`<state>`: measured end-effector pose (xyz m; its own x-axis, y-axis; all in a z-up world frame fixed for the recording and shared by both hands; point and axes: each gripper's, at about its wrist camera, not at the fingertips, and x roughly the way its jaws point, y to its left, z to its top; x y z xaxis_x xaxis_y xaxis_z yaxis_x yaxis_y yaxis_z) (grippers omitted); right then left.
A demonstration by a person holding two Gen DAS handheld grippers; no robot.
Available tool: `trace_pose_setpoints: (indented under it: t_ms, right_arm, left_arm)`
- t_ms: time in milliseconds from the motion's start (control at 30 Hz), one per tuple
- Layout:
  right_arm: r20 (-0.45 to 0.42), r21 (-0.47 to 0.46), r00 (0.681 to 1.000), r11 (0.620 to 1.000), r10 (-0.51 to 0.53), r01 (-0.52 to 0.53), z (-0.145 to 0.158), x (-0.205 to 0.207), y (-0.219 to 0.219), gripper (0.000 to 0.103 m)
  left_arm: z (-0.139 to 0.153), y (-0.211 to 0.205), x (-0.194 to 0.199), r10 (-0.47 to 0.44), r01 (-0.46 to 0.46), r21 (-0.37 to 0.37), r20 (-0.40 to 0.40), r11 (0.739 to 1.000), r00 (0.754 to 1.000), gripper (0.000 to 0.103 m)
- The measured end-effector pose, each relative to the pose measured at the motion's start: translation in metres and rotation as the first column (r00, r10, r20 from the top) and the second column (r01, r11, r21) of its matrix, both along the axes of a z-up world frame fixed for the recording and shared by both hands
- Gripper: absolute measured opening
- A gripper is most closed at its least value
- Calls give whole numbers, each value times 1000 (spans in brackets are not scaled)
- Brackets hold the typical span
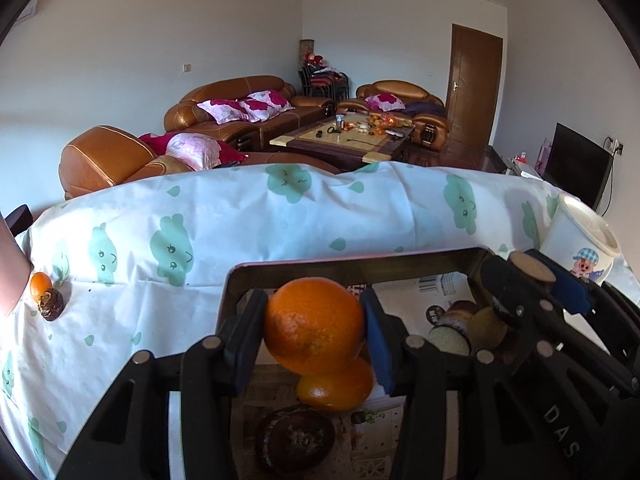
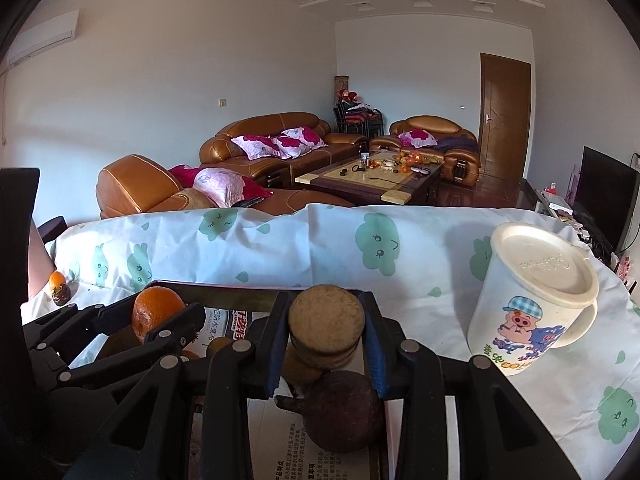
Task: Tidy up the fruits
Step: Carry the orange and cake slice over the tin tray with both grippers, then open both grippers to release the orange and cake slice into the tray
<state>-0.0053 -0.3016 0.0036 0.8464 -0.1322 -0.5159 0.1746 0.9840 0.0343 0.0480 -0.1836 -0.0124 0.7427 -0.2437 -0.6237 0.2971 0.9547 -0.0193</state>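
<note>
My left gripper point(image 1: 316, 330) is shut on an orange point(image 1: 314, 324) and holds it above a paper-lined tray point(image 1: 360, 266). Another orange point(image 1: 336, 386) and a dark round fruit point(image 1: 296, 438) lie in the tray below. My right gripper point(image 2: 326, 330) is shut on a tan round fruit with a flat cut top point(image 2: 326, 326), over the tray's right part. It also shows in the left wrist view point(image 1: 532, 266). A dark brown fruit point(image 2: 340, 412) lies under it. A small orange point(image 1: 40, 285) and a brown fruit point(image 1: 52, 305) sit on the cloth at far left.
A white lidded cartoon mug point(image 2: 532, 300) stands right of the tray on the cloud-print tablecloth point(image 1: 240, 224). A pink object point(image 1: 10, 268) is at the left edge. Sofas and a coffee table point(image 1: 348, 140) lie beyond the table.
</note>
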Motion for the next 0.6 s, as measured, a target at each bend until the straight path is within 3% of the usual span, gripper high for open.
trace_pose_setpoints:
  t_ms: [200, 267, 300, 367, 400, 467, 533, 600]
  right_arm:
    - [0, 133, 997, 988, 78, -77, -5, 2, -8, 37]
    - [3, 219, 993, 969, 118, -116, -7, 4, -15, 37]
    - [15, 277, 989, 950, 146, -144, -8, 4, -20, 40]
    - [57, 361, 983, 914, 176, -185, -7, 2, -25, 49]
    - [84, 369, 981, 909, 176, -195, -5, -2, -26, 56]
    - [136, 326, 981, 929, 141, -178, 4, -12, -24, 57]
    - [181, 251, 981, 960, 77, -121, 13, -23, -22, 58]
    - [214, 194, 977, 980, 2, -44, 17, -33, -22, 73]
  left_arm:
    - [-1, 5, 1, 11, -11, -4, -5, 1000, 1000, 50]
    - [-1, 7, 1, 9, -10, -16, -14, 1000, 1000, 62]
    - [1, 6, -2, -4, 4, -21, -7, 1000, 1000, 72]
    - [9, 3, -13, -30, 30, -8, 39, 1000, 999, 80]
    - [14, 1, -20, -45, 44, 7, 71, 999, 996, 87]
    - [24, -2, -34, -52, 47, 39, 141, 998, 989, 101]
    - [31, 0, -45, -37, 27, 55, 205, 998, 978, 103]
    - [34, 4, -47, -23, 9, 64, 218, 998, 976, 103]
